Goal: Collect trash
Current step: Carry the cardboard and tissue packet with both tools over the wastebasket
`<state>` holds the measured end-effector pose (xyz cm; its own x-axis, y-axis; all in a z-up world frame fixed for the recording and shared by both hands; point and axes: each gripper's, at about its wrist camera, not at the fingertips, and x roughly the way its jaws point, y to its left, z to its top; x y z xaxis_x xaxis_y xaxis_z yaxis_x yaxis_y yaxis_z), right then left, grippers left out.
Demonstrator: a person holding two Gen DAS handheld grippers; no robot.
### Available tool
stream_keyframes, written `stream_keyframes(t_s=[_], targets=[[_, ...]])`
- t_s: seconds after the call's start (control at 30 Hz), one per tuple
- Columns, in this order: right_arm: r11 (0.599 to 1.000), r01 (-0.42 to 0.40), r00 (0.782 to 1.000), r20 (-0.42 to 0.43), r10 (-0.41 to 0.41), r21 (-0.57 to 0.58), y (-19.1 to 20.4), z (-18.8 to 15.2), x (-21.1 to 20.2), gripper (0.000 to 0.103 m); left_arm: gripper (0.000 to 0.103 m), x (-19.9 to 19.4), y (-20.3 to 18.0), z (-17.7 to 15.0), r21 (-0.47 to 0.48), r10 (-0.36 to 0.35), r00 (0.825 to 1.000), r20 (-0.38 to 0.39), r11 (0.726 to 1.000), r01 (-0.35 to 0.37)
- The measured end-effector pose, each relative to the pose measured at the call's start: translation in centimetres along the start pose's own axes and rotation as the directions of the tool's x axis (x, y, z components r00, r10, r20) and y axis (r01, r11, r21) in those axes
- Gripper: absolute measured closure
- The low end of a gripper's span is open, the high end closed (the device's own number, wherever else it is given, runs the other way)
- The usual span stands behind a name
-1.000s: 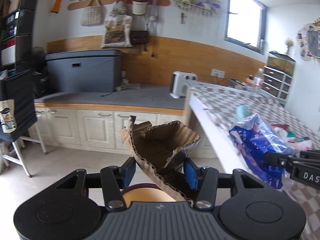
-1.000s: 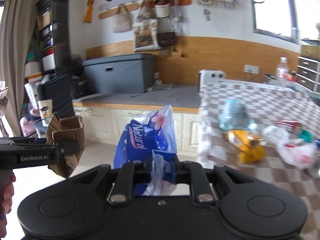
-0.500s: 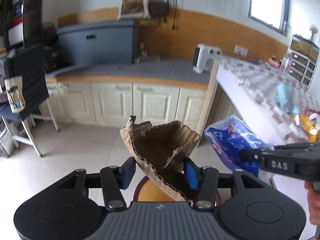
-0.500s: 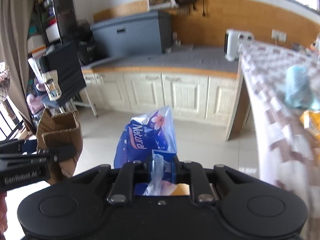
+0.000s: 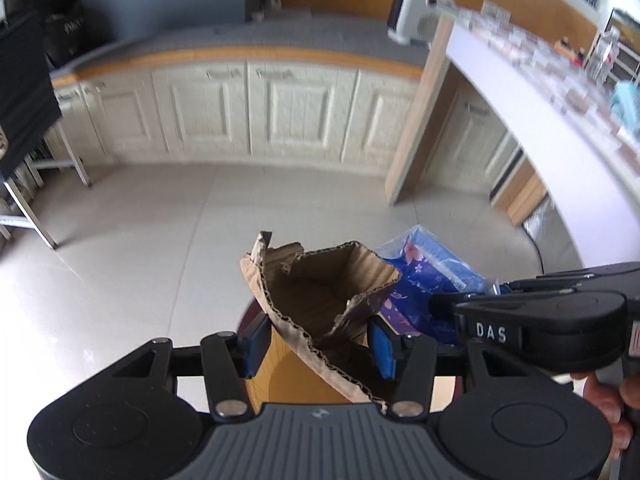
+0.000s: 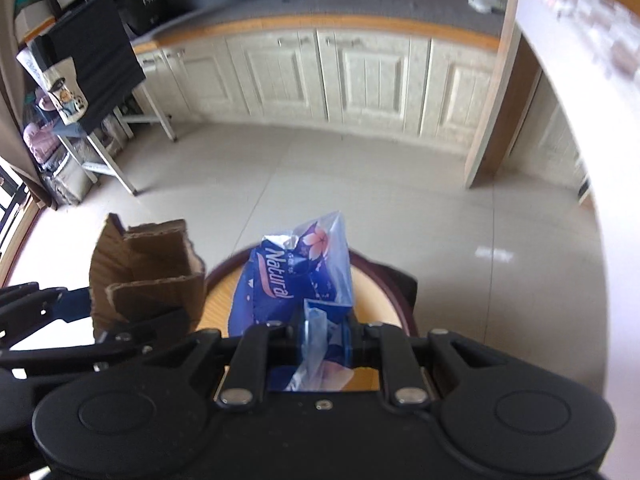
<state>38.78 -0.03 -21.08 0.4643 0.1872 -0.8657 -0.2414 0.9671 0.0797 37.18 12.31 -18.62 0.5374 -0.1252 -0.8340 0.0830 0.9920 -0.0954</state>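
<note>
Lowered and tipped downward since the earlier frames, both tools; wall hooks and window gone from view, floor and a round bin now below.

Left tool: blue pads clamped on cardboard, a torn corrugated scrap folded into an open trough. Long axis running up and away from the tool, ragged open end pointing forward, lower end tucked back between the fingers. Held above the bin's left side.

Right tool: jaws fully closed, pinching the gathered neck of bag, a blue printed plastic wrapper. Long axis likewise up and away from the tool, loose clear corner foremost. Held over the bin's middle, just right of the cardboard.

Bin: dark rim, tan interior, directly beneath both items; contents not visible.

Floor: pale tile, bare around the bin.

Bench: checked cloth, at right, blurred; a teal item and other clutter on it, kind not clear.

Cabinets: cream doors along the far wall, grey bench top above.

Progress, as judged: two pieces picked up and carried to the bin; release not yet made. Remaining: drop both in, then return for whatever trash stays on the bench.
</note>
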Motion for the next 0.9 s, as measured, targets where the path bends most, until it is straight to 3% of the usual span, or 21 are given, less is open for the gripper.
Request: stream_keyframes(t_s=[0.23,0.47,0.8,0.9], targets=[[0.996,-0.008,0.990,-0.140,0.021,0.094,-1.5,-1.4,4.2,0.085,0.049,5.4,0.3,-0.4,0.017,-0.022,0.990,-0.136,1.000,0.025],[0.992,0.026,0.969,-0.248,0.004,0.121,-1.9,-2.6,6.8,0.085,0.049,9.8,0.7,-1.2,0.041,0.020,0.965,-0.263,0.999,-0.010],[0.996,0.044,0.970,-0.241,-0.024,0.079,-1.0,-2.4,6.7,0.078,0.049,11.4,1.4,-1.3,0.062,0.007,0.949,-0.316,0.998,0.013],[0.995,0.044,0.970,-0.240,-0.022,0.086,-1.6,-2.3,6.7,0.071,0.048,11.7,1.1,-1.3,0.082,0.008,0.946,-0.324,0.996,0.020]])
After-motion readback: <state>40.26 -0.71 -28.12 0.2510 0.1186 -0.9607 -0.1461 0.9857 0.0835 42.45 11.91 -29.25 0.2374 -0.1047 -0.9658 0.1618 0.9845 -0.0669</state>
